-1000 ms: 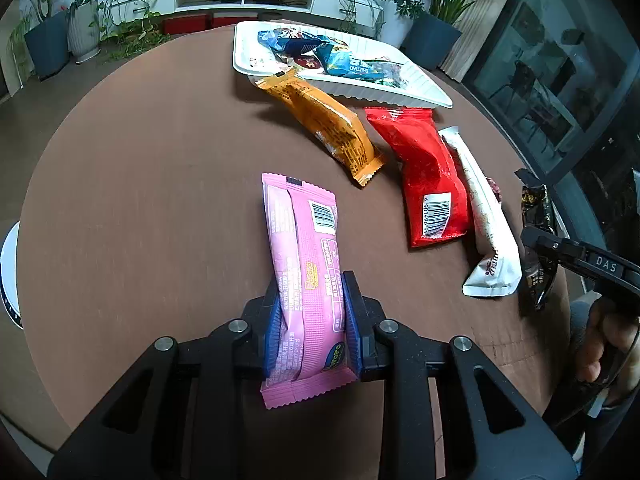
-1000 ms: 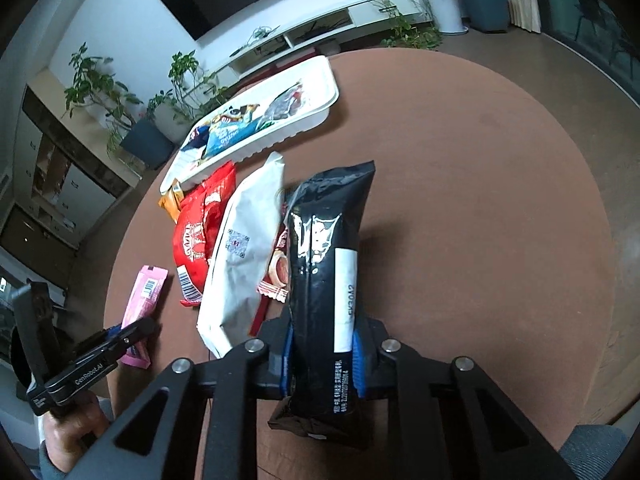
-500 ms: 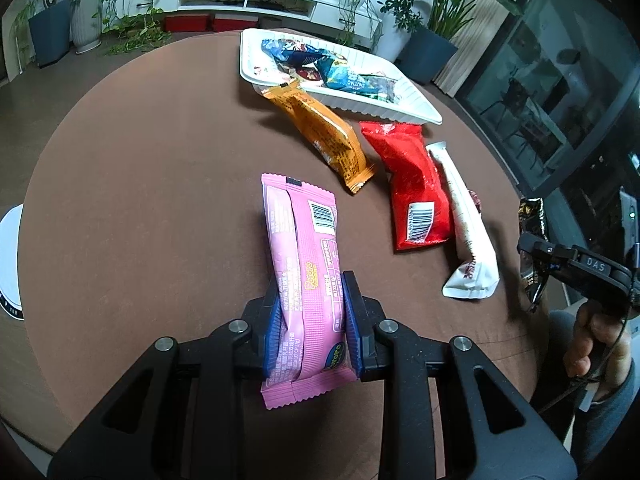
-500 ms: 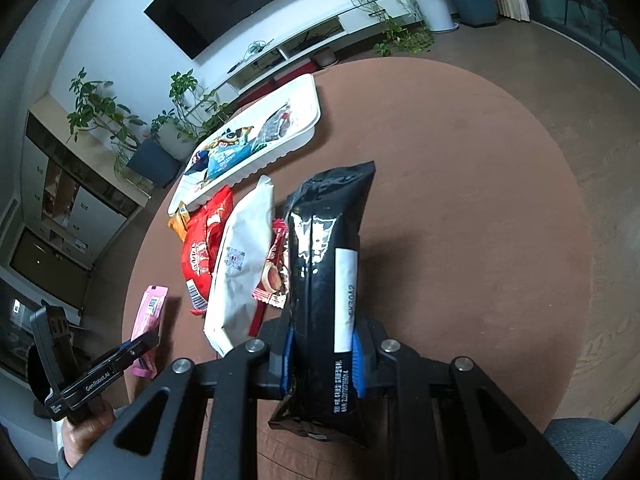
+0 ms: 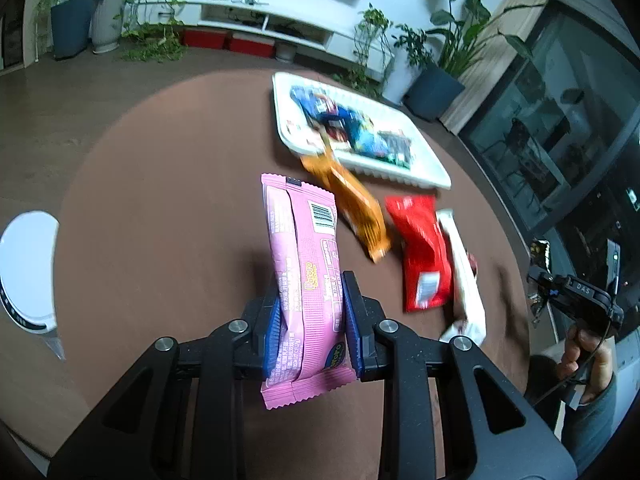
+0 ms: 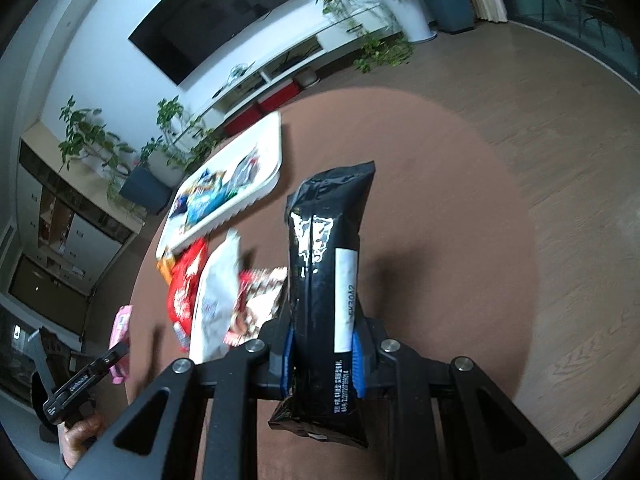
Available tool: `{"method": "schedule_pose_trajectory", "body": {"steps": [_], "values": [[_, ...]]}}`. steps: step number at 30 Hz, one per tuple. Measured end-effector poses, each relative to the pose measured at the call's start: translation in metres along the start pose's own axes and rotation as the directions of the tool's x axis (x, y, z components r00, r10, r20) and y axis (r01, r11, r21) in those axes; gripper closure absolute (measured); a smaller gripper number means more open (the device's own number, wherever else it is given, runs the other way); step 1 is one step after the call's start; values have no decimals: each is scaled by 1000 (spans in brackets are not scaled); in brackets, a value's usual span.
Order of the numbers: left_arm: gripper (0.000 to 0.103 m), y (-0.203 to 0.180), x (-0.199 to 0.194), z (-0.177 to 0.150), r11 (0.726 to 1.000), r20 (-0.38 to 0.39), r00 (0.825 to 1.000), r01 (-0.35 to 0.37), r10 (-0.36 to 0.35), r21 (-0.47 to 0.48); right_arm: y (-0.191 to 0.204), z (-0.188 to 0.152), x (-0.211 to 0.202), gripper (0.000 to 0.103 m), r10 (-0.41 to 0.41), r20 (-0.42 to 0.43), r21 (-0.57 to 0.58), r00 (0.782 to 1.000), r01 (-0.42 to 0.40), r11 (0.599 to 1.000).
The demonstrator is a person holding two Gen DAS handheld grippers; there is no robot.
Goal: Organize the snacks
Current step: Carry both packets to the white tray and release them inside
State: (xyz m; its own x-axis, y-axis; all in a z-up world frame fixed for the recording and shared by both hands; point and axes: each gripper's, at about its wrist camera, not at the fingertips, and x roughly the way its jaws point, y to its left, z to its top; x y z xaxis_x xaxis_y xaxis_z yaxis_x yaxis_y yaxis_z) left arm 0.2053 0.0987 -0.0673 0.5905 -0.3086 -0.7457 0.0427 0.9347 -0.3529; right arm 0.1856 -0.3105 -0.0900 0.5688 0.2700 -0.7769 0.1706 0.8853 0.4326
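You have one white tray (image 5: 424, 168) at the upper middle of the left view, with several blurred snacks inside, and four loose packets on the brown worktop (image 5: 168, 184) beneath it: one orange (image 5: 352, 204), one red (image 5: 420, 248), one white (image 5: 464, 280), one patterned (image 6: 256, 300). Your left tongs (image 5: 310, 328) are clamped on one pink packet (image 5: 304, 264), lower centre. Your right tongs (image 6: 322, 360) are clamped on one black packet (image 6: 324, 264), centre of the right view.

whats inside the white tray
The white tray holds a loose pile of snack packets, mostly blue, with a dark one at the near end. Motion blur hides their labels, and anything beneath the pile is covered. One orange packet leans on its rim from outside.
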Motion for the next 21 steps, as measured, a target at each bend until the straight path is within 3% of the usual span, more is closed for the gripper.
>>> {"method": "schedule_pose_trajectory", "body": {"steps": [9,16,21], "values": [[78,0,-14,73,999,78,997,-15,12,36,-2,63,-16,79,-20,79,-32,997,22,999],[78,-23,-5,144,992,101,995,-38,25,123,53,120,-10,79,57,116,-158,992,-38,987],[78,-34,30,187,990,72,997,-23,13,142,113,157,20,79,118,93,-265,989,-89,960]]}}
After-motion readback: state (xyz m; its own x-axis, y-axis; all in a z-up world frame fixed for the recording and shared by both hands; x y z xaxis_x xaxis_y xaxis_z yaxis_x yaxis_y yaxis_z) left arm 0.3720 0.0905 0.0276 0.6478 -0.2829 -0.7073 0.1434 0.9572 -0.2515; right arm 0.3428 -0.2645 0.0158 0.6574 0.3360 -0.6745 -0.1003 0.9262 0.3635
